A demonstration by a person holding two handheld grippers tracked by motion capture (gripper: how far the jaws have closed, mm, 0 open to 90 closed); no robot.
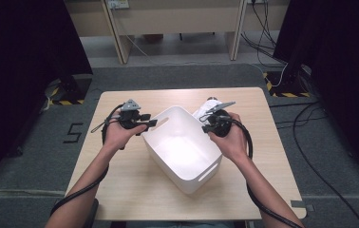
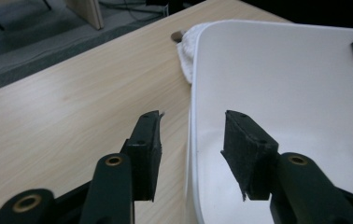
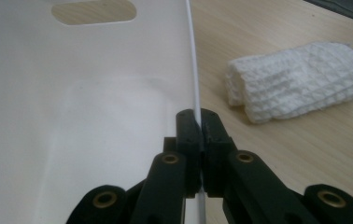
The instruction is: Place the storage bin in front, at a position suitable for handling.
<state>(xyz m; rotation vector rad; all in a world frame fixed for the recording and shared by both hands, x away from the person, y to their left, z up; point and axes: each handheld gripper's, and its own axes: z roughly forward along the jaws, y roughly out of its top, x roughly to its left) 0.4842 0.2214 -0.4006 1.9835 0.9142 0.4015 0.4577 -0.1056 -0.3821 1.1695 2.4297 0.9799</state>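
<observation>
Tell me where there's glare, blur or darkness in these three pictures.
High view: glare washes out the white bin floor, and both sides are dark. Left gripper view: its near jaws are soft and dim. Right gripper view: the folded cloth is sharp, the bin wall pale and featureless.

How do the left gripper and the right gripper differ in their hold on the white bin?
The right gripper is shut on the wall of the white bin, pads pressed on both sides; the left gripper only straddles the wall, with a gap at each pad. The right gripper stands at the bin's side near the folded white cloth; the left gripper stands at the opposite side. Both have black jaws and meet the bin at its rim.
</observation>
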